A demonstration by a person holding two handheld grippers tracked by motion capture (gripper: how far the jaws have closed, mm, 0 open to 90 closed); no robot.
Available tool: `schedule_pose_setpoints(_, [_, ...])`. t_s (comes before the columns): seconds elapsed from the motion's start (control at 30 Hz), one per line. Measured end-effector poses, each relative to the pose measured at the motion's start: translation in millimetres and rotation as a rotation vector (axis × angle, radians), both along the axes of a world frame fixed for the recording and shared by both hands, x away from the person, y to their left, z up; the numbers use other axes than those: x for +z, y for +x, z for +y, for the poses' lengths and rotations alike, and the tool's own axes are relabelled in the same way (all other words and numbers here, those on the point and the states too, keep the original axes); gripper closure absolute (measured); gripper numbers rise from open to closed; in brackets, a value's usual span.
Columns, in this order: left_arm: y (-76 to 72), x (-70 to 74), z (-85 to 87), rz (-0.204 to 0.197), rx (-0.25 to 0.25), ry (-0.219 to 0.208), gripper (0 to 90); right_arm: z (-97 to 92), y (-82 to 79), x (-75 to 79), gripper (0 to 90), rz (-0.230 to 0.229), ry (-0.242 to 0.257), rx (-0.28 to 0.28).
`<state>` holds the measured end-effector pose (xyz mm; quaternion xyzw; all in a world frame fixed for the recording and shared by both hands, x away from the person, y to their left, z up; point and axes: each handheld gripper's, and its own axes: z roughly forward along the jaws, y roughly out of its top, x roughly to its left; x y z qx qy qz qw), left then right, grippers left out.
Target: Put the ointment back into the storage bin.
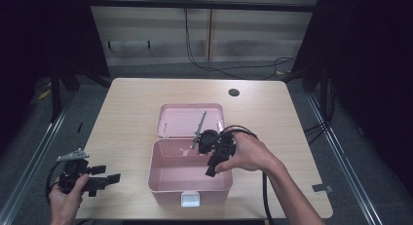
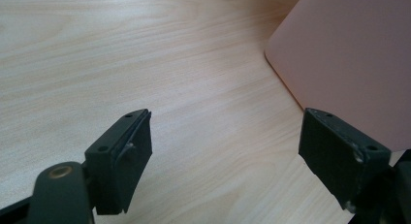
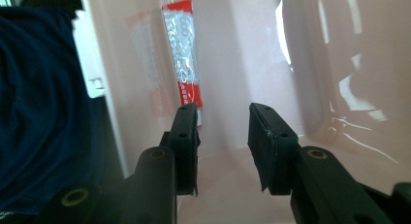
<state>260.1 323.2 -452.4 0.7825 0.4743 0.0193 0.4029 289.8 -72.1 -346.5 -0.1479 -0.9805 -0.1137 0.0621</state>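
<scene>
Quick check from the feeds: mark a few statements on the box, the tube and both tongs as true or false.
1. The pink box is open. True.
2. The red-and-white tube lies inside the box. True.
3. The right tongs grip the tube. False: nothing is between the jaws; the tube lies beyond them.
4. The left tongs reach into the box. False: they stand open over the table, beside the box.
5. The lid is detached. False: it lies back, joined along the box's rear edge.

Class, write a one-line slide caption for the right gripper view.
Right hand-held gripper, jaws apart and empty, inside the pink box near a red-and-white tube.
</scene>
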Motion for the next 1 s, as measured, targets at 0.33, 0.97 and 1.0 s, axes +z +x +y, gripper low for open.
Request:
schedule_pose_setpoints(0.33, [0.1, 0.0, 0.4, -0.002, -0.001, 0.001, 19.4, -15.3, -2.6, 15.2, 64.7, -0.039, 0.007, -0.03])
schedule_pose_setpoints(0.97, [0.5, -0.5, -0.4, 0.0, -0.001, 0.009, 19.4, -58.8, -13.3, 30.0, 64.7, -0.074, 0.018, -0.11])
schedule_pose_setpoints(1.0, [0.5, -0.5, -0.4, 0.0, -0.001, 0.008, 19.4, -61.2, -14.1, 30.1, 64.7, -0.077, 0.019, -0.12])
